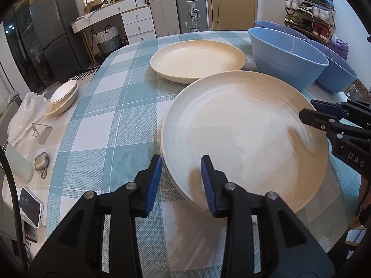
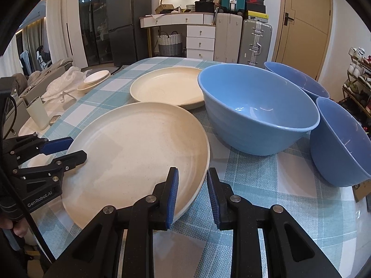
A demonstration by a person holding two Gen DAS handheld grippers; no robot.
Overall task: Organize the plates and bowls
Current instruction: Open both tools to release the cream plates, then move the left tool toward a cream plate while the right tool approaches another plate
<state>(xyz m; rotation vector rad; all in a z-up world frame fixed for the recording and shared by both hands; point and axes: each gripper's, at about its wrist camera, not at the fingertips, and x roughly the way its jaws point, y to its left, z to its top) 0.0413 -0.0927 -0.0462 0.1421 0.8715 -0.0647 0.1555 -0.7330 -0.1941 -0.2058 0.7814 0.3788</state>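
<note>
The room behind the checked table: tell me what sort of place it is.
Most likely a lived-in home dining area: a shoe rack by the door, suitcases stacked against the wall, and a tall fridge.

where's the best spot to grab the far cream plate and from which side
Grip the far cream plate by its raised rim, one finger inside and one outside. It lies flat on the table and is too wide to span. Probably come from its open left side, since the big blue bowl crowds its right edge and the near cream plate overlaps its front.
</note>
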